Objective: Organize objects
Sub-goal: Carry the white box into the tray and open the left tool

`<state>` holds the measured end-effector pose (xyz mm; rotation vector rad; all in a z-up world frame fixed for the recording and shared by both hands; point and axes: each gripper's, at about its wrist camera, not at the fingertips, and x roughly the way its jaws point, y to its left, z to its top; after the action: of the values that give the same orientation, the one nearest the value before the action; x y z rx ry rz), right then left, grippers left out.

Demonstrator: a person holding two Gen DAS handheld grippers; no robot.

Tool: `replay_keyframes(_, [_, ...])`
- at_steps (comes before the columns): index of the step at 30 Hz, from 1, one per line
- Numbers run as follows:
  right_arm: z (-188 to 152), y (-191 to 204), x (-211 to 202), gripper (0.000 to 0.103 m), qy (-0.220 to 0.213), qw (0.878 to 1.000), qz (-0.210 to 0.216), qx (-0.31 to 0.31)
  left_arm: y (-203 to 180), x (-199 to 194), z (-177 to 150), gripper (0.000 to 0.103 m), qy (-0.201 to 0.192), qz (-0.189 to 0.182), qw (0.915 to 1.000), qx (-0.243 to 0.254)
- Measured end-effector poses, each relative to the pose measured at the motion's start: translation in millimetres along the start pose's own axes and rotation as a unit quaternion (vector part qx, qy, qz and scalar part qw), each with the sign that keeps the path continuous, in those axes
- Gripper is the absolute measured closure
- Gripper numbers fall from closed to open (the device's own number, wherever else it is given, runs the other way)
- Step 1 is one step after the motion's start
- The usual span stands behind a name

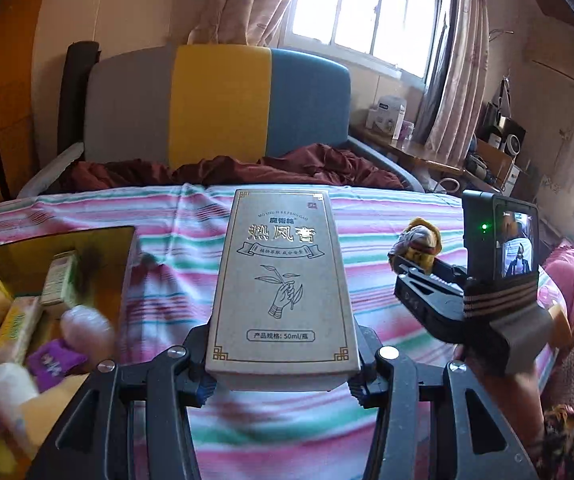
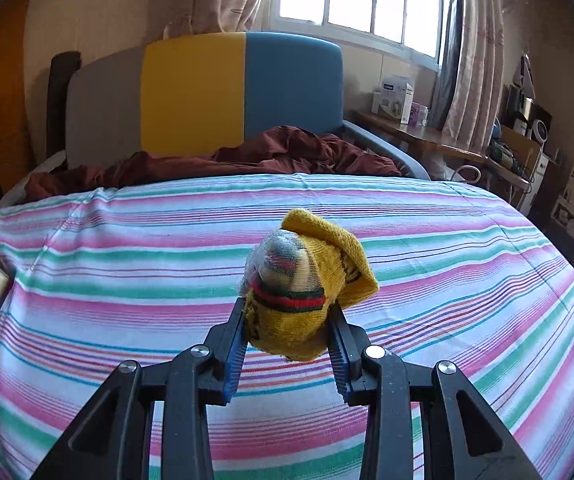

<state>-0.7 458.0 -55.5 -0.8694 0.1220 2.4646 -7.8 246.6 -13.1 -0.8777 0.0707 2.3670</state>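
A striped bed [image 2: 127, 248] carries a gold tin [image 1: 27, 248] and rumpled maroon bedding [image 2: 279, 156].

Blurred tin [image 1: 47, 240] contents, perhaps sweets [image 1: 53, 360]

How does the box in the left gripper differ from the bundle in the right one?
The grey box is rigid, flat and printed; the yellow sock bundle is soft, lumpy and knitted. The box looks larger. Both are clamped between jaws above the striped sheet.
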Motion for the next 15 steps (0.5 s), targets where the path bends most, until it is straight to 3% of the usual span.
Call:
replay_keyframes(7, [-5.6,14.4,-6.5,0.066,0.001,1.000,-0.004,-0.031,59.9,-31.7,0.2,0.052,-0.010,0.018,0.9977,-0.065])
replay_keyframes(15, [-11.1,26.5,-11.4,0.066,0.001,0.998,-0.008,-0.057,150.4,-47.8,8.0,0.052,-0.008,0.070,0.9871,-0.144])
